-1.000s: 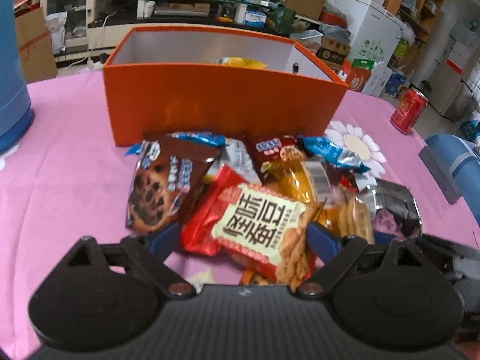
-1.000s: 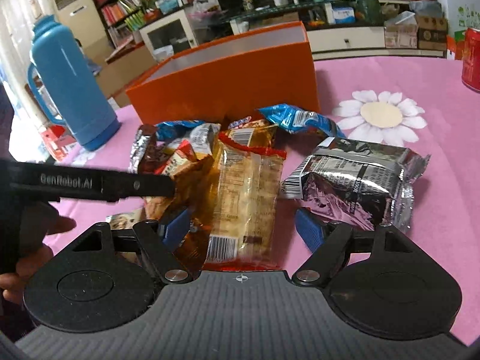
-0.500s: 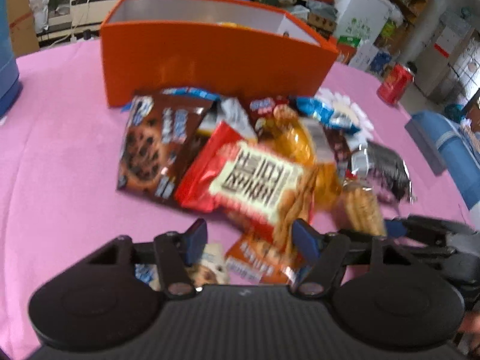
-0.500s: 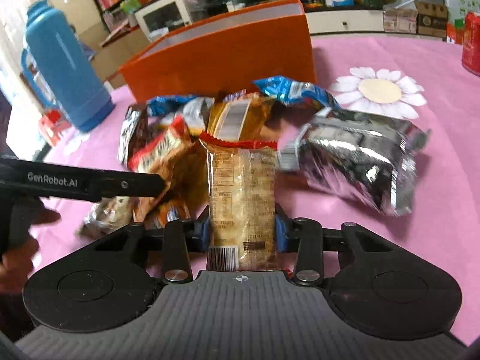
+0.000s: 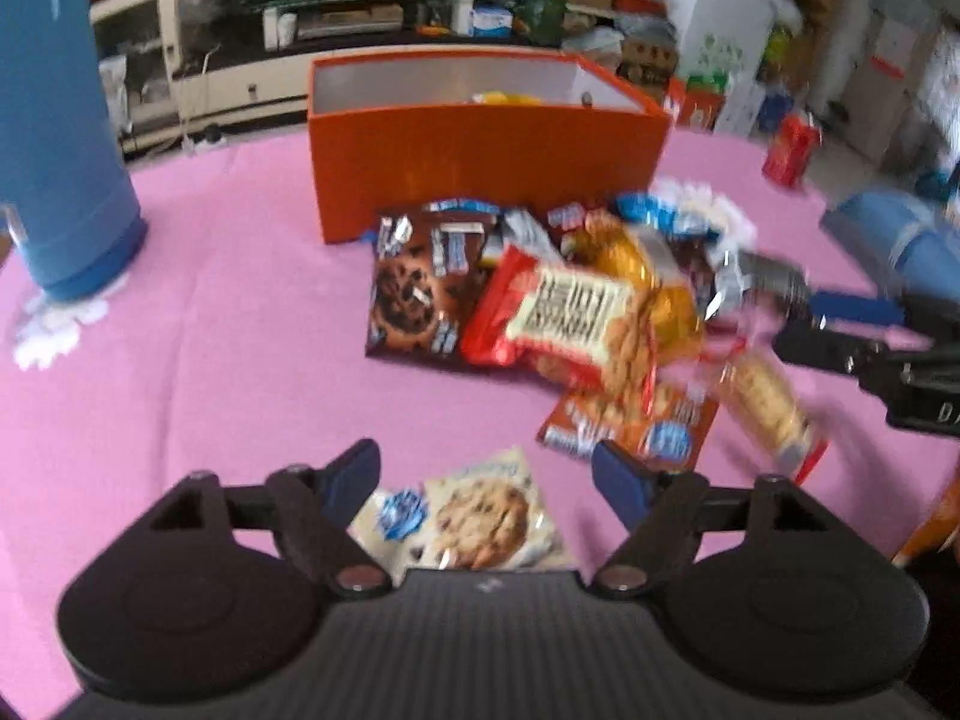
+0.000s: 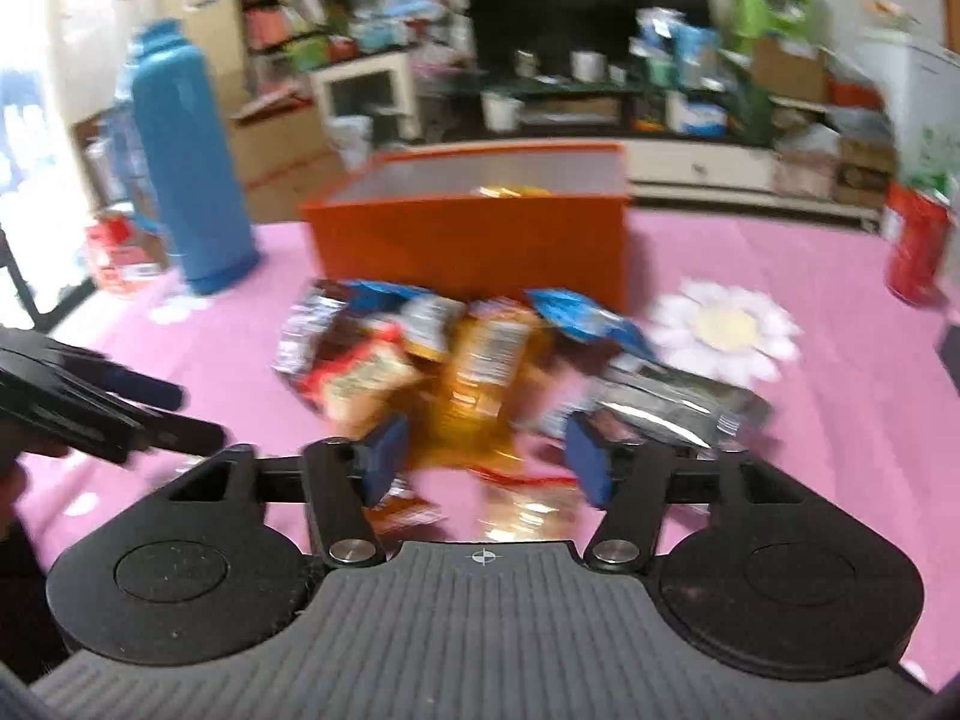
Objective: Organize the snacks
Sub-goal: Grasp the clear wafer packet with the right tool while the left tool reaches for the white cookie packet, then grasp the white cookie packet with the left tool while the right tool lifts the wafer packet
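Blue thermos (image 5: pixel 60 138) stands far left on the pink bench (image 5: pixel 210 360), well apart from the snacks. Left tongs (image 5: pixel 486 474) are spread wide and grip nothing, hovering over a pale cookie packet (image 5: pixel 474 516) that lies flat on the cloth between the fingers. Orange box (image 5: pixel 480 162) sits mid-bench, open top, something yellow (image 5: pixel 504 99) poking up inside, so at least one item seems stowed. Just in front of the box is the snack pile (image 5: pixel 540 300): dark chocolate-cookie bag (image 5: pixel 414 294), red cracker bag (image 5: pixel 564 318), orange pack, blue wrappers, all overlapping. Most of the job looks undone, nearly everything is outside the box. Right tongs (image 6: pixel 486 462) are spread too, holding nothing, with a clear biscuit sleeve (image 6: pixel 528 504) blurred below them, near the silver bag (image 6: pixel 678 408). Red can (image 6: pixel 918 252) stands far right.
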A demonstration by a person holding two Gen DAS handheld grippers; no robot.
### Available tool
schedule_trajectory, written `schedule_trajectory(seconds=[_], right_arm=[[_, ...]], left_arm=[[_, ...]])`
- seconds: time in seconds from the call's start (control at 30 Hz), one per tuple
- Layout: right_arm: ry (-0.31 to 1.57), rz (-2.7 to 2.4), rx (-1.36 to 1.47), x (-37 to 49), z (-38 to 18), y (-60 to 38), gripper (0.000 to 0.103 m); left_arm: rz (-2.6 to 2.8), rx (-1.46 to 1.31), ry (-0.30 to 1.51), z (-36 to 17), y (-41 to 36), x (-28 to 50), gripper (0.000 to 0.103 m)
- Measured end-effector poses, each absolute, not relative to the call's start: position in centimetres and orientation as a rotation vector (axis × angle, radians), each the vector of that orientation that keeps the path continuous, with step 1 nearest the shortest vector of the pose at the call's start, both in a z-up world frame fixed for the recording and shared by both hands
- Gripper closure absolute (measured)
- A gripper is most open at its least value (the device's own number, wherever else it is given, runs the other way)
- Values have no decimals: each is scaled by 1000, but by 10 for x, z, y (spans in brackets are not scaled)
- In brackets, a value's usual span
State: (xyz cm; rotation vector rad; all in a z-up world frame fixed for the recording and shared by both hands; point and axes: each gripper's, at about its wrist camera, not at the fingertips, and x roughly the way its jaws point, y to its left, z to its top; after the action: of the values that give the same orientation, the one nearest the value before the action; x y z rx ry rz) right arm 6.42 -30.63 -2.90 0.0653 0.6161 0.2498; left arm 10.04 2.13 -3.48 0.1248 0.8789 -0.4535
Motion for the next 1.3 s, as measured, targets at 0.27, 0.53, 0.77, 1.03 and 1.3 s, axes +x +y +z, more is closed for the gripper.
schedule_trajectory(seconds=[0.27,0.53,0.77,1.03,1.3], right_arm=[[713,247,98,61,-45,-313,43],[766,174,145,60,-70,-324,42],[789,174,176,65,-76,-327,41],[768,164,199,64,-74,-336,37],[787,175,120,67,-72,-324,37]], left_arm=[[-748,586,828,-54,3,108,21],[-988,637,918,-70,11,128,18],[-946,625,959,-69,9,133,19],[-460,329,975,-69,15,109,25],[-469,415,869,-69,11,112,24]])
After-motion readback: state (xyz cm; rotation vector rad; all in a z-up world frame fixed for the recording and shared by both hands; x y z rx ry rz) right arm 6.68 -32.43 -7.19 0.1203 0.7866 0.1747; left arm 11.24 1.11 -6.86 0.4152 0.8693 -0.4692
